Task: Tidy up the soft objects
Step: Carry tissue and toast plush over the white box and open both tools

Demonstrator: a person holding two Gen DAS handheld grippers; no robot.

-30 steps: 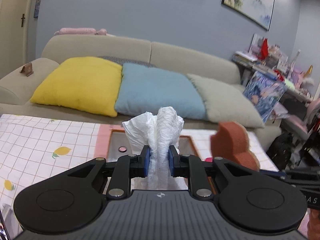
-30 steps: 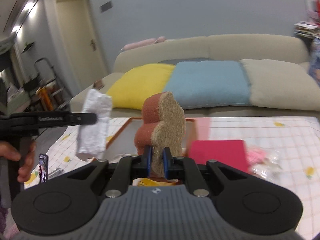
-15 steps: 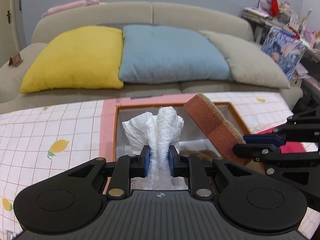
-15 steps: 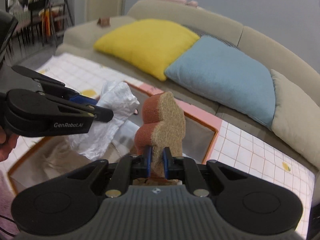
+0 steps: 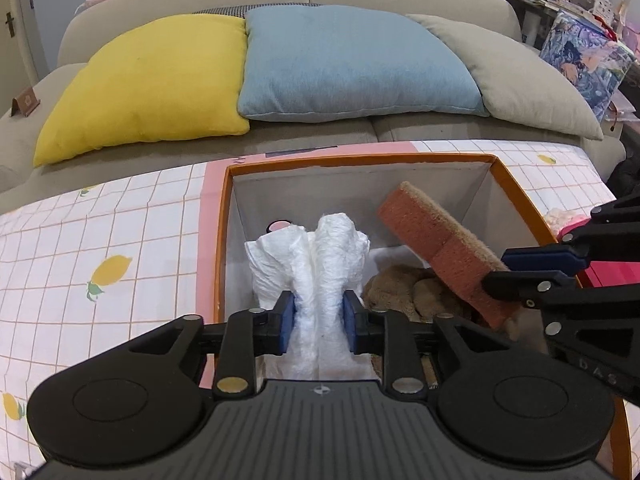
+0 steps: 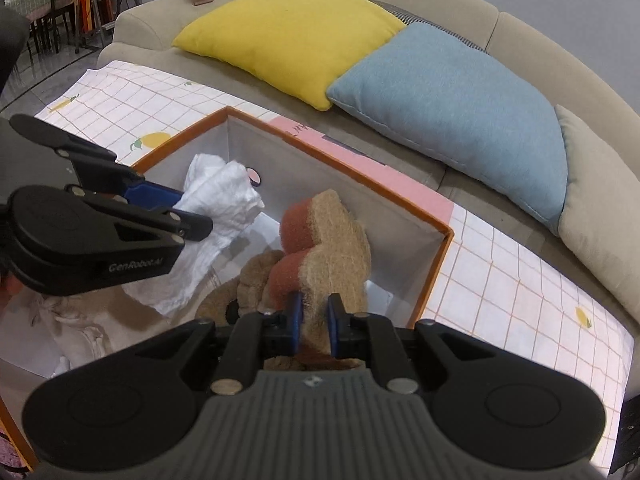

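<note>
My left gripper is shut on a crumpled white cloth and holds it over the left part of an orange-rimmed storage box. My right gripper is shut on a red-brown sponge with a tan scouring face, held over the box's right part; the sponge also shows in the left wrist view. A brown plush toy lies on the box floor under the sponge. The cloth shows in the right wrist view with the left gripper on it.
The box stands on a table with a lemon-print checked cloth. A sofa with yellow, blue and beige cushions is behind it. A pink-red flat item lies right of the box. A cluttered shelf is far right.
Both grippers have moved forward and down over the open box, each still holding its item. The sponge and cloth now hang inside the box's rim above the plush toy.
</note>
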